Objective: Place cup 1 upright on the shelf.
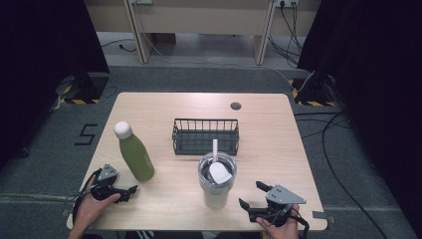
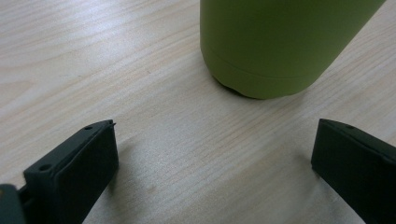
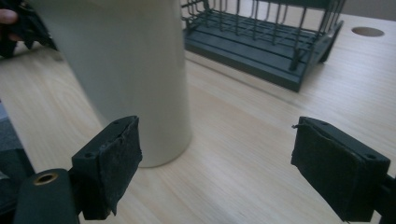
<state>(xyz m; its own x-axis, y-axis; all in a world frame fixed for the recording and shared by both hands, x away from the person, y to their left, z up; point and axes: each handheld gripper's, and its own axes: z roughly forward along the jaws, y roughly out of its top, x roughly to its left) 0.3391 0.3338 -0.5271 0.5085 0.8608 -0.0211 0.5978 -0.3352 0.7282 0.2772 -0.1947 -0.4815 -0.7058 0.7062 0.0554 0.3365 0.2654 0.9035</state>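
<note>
Tumbler point(image 1: 215, 191) holds a straw point(image 1: 215, 148); wire basket point(image 1: 205, 146) is bare; both grippers point(image 1: 250, 195) point(image 1: 132, 190) gape wide.

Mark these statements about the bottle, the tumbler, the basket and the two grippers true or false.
1. The green bottle stands upright with a white cap. True.
2. The tumbler sits inside the wire basket. False: it stands on the table in front of the basket.
3. The left gripper is clamped on the bottle. False: its jaws are open and clear of the bottle.
4. A straw rises from the tumbler's lid. True.
5. The right gripper is open beside the tumbler. True.
</note>
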